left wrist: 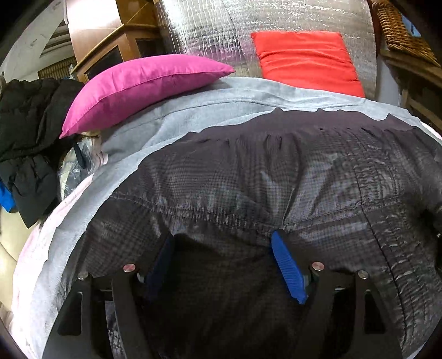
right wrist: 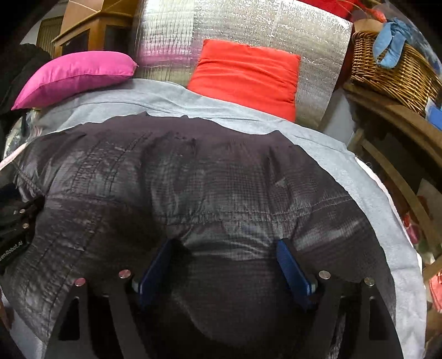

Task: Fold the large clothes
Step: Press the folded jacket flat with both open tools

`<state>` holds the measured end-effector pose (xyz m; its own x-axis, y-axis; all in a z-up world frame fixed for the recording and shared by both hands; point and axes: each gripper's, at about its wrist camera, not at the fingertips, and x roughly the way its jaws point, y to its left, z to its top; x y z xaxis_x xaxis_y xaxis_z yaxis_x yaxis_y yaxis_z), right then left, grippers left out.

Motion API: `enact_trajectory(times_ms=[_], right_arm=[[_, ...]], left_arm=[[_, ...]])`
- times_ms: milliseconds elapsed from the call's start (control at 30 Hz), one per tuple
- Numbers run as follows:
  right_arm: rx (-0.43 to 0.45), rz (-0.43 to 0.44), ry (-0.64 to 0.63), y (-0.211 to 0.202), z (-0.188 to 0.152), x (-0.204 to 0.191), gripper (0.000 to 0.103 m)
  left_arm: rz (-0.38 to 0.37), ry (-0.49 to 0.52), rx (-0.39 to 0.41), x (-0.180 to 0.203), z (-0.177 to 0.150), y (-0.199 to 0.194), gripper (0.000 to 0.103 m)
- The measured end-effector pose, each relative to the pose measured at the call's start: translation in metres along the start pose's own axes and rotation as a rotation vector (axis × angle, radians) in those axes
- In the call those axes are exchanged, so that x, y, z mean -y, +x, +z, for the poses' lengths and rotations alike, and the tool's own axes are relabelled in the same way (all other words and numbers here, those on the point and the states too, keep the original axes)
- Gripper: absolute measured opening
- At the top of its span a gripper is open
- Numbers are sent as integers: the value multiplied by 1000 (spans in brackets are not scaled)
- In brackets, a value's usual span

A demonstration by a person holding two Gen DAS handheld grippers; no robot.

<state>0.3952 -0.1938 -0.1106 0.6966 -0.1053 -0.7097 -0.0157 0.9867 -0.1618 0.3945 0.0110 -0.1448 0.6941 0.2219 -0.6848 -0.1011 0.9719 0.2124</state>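
A large dark grey quilted jacket lies spread on a light grey sheet; it also fills the right wrist view. My left gripper is open, its blue fingers wide apart and pressed down into the near part of the jacket. My right gripper is open in the same way, with blue fingers sunk into the puffy fabric. The left gripper's body shows at the left edge of the right wrist view.
A pink pillow and a red cushion lie at the far side against a silver foil panel. A black garment pile sits at the left. A wicker basket stands on a wooden shelf at the right.
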Motion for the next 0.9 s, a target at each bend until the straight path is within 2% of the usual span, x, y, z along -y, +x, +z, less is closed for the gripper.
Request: enact_trajectory(times_ms=[167,300,433,633,900], right_arm=[[-47,57,49,-9,15,14,83],[51,64,102,-58,13,33,83],[71,58,53,-79,-3,30,83],[-4,27,46,-55,-25,34,84],[-19,46,76,-44,-37,42,91]], left_arm=[[-78,-36,-35,-20,5,-17,75],[-47,-96,-23,-51,2,-43,75],[-28,-119,-42,-66,-5,-51,75],[-33,-104,-77,-66,-13,-46,76],[-33,-89,-81,-63,-21,-32,77]])
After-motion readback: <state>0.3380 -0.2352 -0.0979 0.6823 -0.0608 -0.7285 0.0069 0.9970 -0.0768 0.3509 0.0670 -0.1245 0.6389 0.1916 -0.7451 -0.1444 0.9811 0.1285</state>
